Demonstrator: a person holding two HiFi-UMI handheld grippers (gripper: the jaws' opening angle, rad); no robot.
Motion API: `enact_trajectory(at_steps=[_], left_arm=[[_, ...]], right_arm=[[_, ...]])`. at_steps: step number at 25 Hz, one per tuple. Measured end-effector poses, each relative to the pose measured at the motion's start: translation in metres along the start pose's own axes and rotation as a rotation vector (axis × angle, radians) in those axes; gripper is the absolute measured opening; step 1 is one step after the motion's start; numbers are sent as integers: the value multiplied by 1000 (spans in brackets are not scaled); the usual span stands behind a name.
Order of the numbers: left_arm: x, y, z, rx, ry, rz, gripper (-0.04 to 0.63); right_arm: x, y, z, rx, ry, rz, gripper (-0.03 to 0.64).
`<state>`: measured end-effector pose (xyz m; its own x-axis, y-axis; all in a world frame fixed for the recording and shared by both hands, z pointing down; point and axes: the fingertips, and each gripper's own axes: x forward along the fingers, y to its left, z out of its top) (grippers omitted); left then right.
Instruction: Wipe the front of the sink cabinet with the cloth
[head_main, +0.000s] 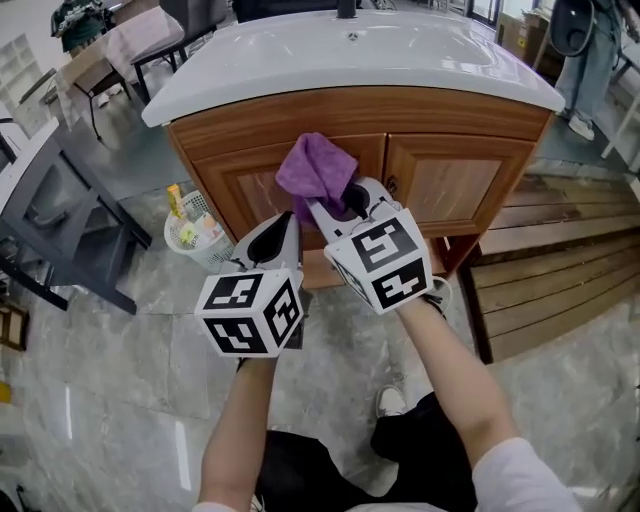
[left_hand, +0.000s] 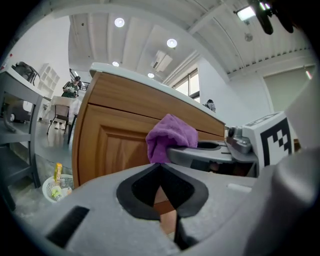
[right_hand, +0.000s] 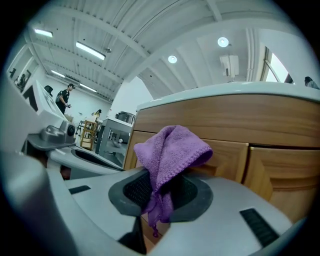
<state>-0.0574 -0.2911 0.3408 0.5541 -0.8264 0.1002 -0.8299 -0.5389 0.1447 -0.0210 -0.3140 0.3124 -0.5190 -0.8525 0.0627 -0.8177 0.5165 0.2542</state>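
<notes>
The wooden sink cabinet (head_main: 440, 180) with a white basin top (head_main: 350, 55) stands in front of me. A purple cloth (head_main: 316, 170) is bunched against the upper part of the left door (right_hand: 225, 155), by the seam between the doors. My right gripper (head_main: 330, 205) is shut on the cloth (right_hand: 170, 150), whose tail hangs down between the pads. I cannot tell whether the cloth touches the wood. My left gripper (head_main: 280, 228) is lower and to the left, shut with nothing in it (left_hand: 161, 175). From it the cloth (left_hand: 170, 136) and the right gripper (left_hand: 200, 152) show ahead.
A small white basket (head_main: 195, 232) with packets sits on the floor at the cabinet's left foot. A grey table (head_main: 50, 200) stands further left. Wooden planks (head_main: 560, 270) lie on the floor to the right. A person's legs (head_main: 590, 60) are at the far right.
</notes>
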Motion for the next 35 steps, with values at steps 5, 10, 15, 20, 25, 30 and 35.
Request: enact_trajectory(at_steps=[5, 10, 15, 20, 25, 30, 35], left_arm=[[15, -25, -2, 6, 5, -45, 6], [23, -42, 1, 15, 3, -78, 5], [34, -58, -3, 17, 14, -110, 5], [43, -71, -7, 20, 23, -136, 5], [50, -82, -14, 20, 35, -160, 5], [55, -91, -22, 19, 45, -178, 5], [57, -97, -23, 17, 46, -191, 5]], right_arm=[[-24, -33, -6, 0, 8, -62, 75], [-43, -52, -5, -11, 7, -101, 75], [-65, -75, -8, -19, 14, -153, 75], [-86, -102, -15, -9, 26, -200, 75], [-114, -137, -33, -13, 66, -282, 75], [-142, -172, -46, -19, 99, -363, 75], [-167, -206, -51, -36, 122, -447, 75]])
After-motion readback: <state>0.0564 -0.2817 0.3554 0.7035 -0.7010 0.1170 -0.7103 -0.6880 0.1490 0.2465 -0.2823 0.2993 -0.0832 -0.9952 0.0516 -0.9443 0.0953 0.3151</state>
